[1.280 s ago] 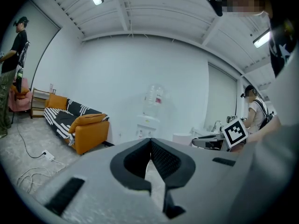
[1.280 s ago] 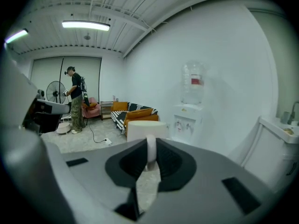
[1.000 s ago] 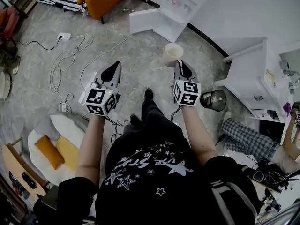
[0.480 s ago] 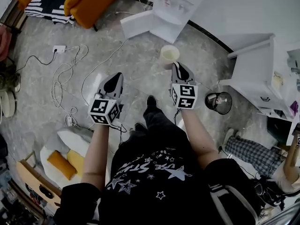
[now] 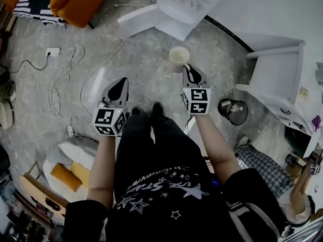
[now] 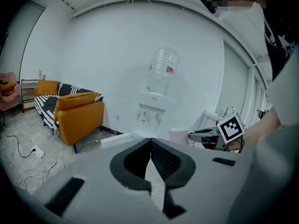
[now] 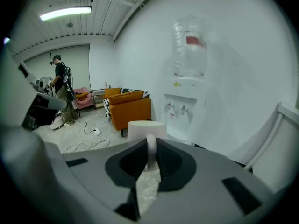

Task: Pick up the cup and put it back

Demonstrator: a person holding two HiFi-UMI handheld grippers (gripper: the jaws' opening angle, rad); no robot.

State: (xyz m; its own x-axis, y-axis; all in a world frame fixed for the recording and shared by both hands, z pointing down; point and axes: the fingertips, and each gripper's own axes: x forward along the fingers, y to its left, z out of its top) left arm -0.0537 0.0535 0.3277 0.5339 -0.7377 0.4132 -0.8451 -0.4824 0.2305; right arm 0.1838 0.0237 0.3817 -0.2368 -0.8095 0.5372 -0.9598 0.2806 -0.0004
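A pale cream cup [image 5: 178, 57] hangs in the air above the floor, held by its handle. My right gripper [image 5: 189, 69] is shut on that handle; in the right gripper view the white handle [image 7: 151, 152] stands pinched between the dark pads, with the cup body [image 7: 145, 129] just beyond. My left gripper [image 5: 118, 87] is held out level to the left, shut with nothing in it; its pads [image 6: 150, 155] meet at the tip. From the left gripper view the cup [image 6: 178, 136] and the right gripper [image 6: 205, 136] show at the right.
A white water dispenser [image 5: 184, 6] with its door open stands straight ahead, its bottle [image 7: 189, 48] on top. An orange sofa [image 5: 75, 1] lies far left, cables and a power strip [image 5: 52, 51] on the floor, a white cabinet [image 5: 282, 79] and black bin [image 5: 232, 111] at right. A person [image 7: 61, 92] stands far off.
Both grippers and the cup have come closer to the water dispenser as the person stepped forward. The cup stays in the right gripper; the left stays shut and empty.
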